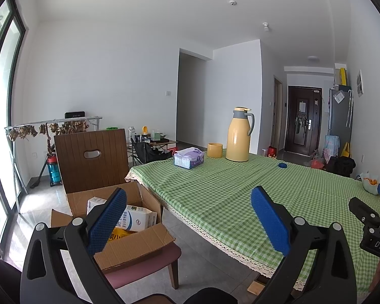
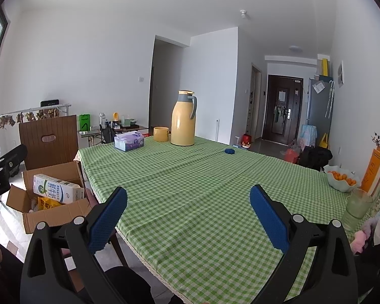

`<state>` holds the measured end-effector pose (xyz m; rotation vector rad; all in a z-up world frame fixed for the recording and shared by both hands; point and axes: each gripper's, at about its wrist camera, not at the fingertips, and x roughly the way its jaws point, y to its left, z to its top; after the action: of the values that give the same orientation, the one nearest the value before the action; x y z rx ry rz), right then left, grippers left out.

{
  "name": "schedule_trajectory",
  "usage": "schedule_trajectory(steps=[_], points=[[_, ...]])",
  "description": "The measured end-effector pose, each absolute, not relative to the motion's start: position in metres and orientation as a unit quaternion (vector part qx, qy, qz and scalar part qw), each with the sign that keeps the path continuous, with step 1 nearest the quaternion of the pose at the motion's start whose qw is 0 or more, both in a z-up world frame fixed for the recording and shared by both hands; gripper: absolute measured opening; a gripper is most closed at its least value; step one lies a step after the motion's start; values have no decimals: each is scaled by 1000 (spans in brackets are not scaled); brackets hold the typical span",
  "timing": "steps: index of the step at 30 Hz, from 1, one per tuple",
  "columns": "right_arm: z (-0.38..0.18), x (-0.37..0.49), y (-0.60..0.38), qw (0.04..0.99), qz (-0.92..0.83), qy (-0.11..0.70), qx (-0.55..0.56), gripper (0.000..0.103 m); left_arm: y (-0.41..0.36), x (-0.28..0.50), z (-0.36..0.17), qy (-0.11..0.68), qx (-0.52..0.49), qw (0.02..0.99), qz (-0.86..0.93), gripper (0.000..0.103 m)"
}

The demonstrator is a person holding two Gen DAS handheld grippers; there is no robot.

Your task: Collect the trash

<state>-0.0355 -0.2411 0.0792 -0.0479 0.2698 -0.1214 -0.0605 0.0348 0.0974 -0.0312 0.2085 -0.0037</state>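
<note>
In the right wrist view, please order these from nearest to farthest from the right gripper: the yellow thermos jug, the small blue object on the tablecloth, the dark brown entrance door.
1. Small blue object, on the checked tablecloth, slightly right.
2. Yellow thermos jug, behind it, far table end.
3. Dark brown entrance door, down the hallway, right.

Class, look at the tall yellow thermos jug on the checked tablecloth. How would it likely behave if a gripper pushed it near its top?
The thermos jug stands upright, tall over a narrower base, so a high push would probably tip it rather than slide it. Its glossy body looks slippery for the open right gripper. The tablecloth may bunch beneath it. Its weight cannot be judged: the contents are hidden.
</note>
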Motion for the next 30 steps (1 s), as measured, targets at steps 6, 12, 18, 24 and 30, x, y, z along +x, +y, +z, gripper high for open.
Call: schedule_trajectory(steps=[6,12,18,24,30], points=[[78,-35,-243,988,-64,139,-18,94,36,-61,98,104,-15,994,-3,95],[79,-36,-245,988,-67,139,-15,94,34,-62,98,104,-14,994,-2,95],[79,-37,-244,988,-66,140,-14,94,34,-62,100,104,-16,994,-3,95],[79,-38,-245,988,-66,139,-13,93,34,-63,101,103,-16,995,-3,95],[78,-39,-243,988,-72,136,-19,94,35,-63,100,103,-15,995,-2,95]])
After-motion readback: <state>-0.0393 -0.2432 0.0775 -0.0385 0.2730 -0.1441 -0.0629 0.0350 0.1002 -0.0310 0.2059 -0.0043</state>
